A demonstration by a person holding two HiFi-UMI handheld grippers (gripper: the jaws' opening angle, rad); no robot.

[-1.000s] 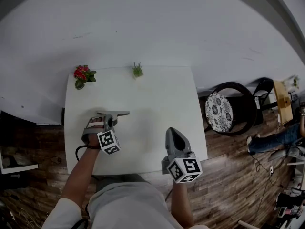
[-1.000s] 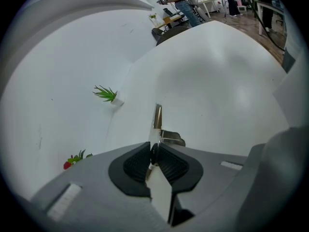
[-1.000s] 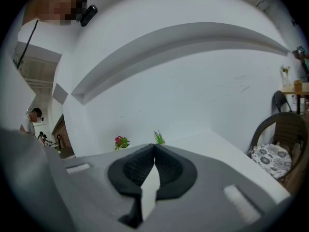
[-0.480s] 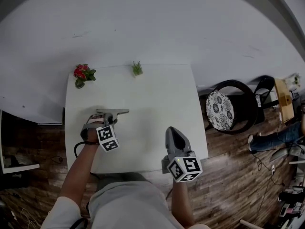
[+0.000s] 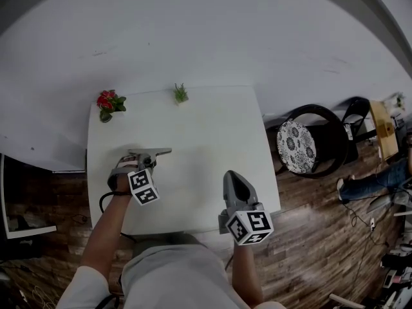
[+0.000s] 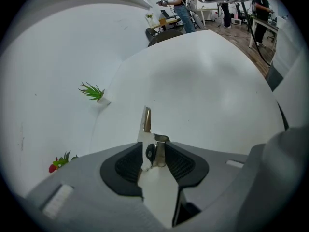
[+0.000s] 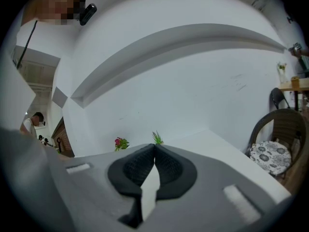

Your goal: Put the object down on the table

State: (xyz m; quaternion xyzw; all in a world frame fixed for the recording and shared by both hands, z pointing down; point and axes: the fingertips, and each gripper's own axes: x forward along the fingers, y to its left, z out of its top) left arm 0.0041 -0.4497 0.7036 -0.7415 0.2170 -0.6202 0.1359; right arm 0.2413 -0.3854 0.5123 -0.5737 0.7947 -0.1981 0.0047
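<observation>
A thin metal tool [image 5: 156, 152] with a flat blade lies on the white table [image 5: 206, 134] at its left side. My left gripper [image 5: 147, 159] points steeply down over its near end. In the left gripper view the tool [image 6: 146, 122] stands between the pads [image 6: 176, 162]. The left gripper [image 6: 155, 151] is open: its jaws have just been opening, and a gap shows beside the tool. My right gripper [image 5: 235, 176] hovers over the table's front right part. It [image 7: 154, 149] is shut with nothing between its pads.
A red flower pot [image 5: 107, 102] and a small green plant [image 5: 180, 94] stand at the table's far edge against the wall. A round-seated dark chair [image 5: 302, 148] stands on the wooden floor right of the table. A person's legs [image 5: 376, 184] show at the far right.
The left hand has tipped a little and its marker cube sits slightly further left. The tool lies in the same place on the table. The right gripper has kept still.
</observation>
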